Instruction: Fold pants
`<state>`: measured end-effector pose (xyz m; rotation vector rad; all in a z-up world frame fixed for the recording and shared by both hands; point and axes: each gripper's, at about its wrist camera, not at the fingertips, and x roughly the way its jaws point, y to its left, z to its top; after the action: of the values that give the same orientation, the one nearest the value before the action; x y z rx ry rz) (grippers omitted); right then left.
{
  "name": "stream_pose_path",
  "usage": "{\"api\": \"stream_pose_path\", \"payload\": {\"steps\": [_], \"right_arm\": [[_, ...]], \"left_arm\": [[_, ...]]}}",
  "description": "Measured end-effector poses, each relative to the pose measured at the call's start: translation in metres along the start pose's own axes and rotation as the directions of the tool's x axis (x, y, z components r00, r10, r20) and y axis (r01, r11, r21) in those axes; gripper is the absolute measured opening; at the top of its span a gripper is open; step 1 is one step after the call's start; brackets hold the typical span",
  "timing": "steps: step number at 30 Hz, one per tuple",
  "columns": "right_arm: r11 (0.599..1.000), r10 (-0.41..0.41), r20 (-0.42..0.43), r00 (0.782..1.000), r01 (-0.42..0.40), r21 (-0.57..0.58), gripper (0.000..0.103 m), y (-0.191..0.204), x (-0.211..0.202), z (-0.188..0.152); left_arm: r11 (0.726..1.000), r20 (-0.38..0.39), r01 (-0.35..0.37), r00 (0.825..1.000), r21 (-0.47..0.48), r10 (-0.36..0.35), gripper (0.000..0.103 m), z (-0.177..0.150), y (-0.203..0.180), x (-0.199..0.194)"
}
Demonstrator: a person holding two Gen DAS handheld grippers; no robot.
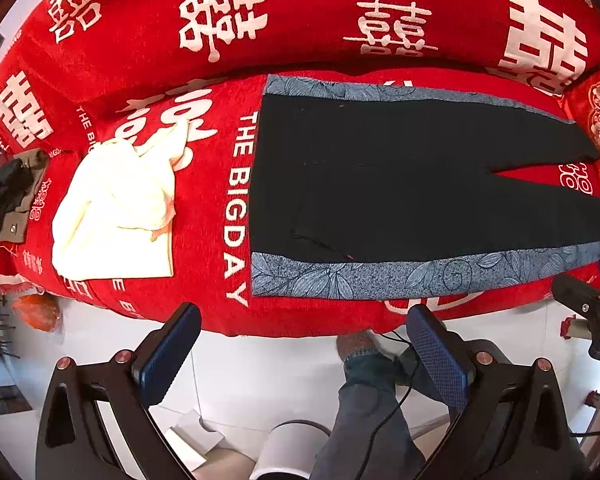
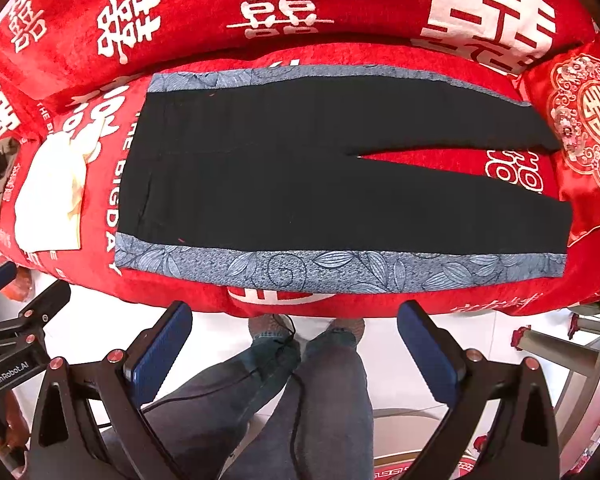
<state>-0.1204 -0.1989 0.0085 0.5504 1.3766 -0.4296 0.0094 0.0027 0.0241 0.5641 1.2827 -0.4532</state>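
Left hand-held gripper (image 1: pixel 304 356): blue-padded fingers spread wide, holding nothing, hanging over the white floor short of the sofa's front edge.
Right hand-held gripper (image 2: pixel 296 350): likewise wide apart and empty, above the person's jeans (image 2: pixel 300 392) and shoes.
Pants (image 2: pixel 300 168): black, with a blue leaf-print stripe down each outer side; they lie flat on the red sofa cover (image 2: pixel 220 12), waistband to the left, legs running right and parting in a narrow V.
Position: spread lengthwise along the seat, the near stripe close to the front edge, hems reaching the embroidered red cushion (image 2: pixel 584 120).
Progress: judged at the start; the pants are laid out smooth and no fold is made yet.
Left to do: every fold, probably one leg over the other first, then lengthwise.
Beside them: a cream garment (image 1: pixel 116 208) lies loosely folded left of the waistband, apart from it.
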Motion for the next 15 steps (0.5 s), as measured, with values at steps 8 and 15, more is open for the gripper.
{"api": "stream_pose_path", "payload": {"steps": [8,15], "right_arm": [[1.000,-0.004,0.000,1.000,0.004,0.010,0.102,-0.0036,0.0002,0.0022],[1.000,-0.006,-0.001,1.000,0.006,0.023,0.102,-0.0076,0.0012,0.0026]], "left_arm": [[1.000,-0.009,-0.005,1.000,0.009,0.005,0.103,0.0022,-0.0016,0.0024],[1.000,-0.012,-0.005,1.000,0.012,0.005,0.103,0.0033,-0.0006,0.0051]]}}
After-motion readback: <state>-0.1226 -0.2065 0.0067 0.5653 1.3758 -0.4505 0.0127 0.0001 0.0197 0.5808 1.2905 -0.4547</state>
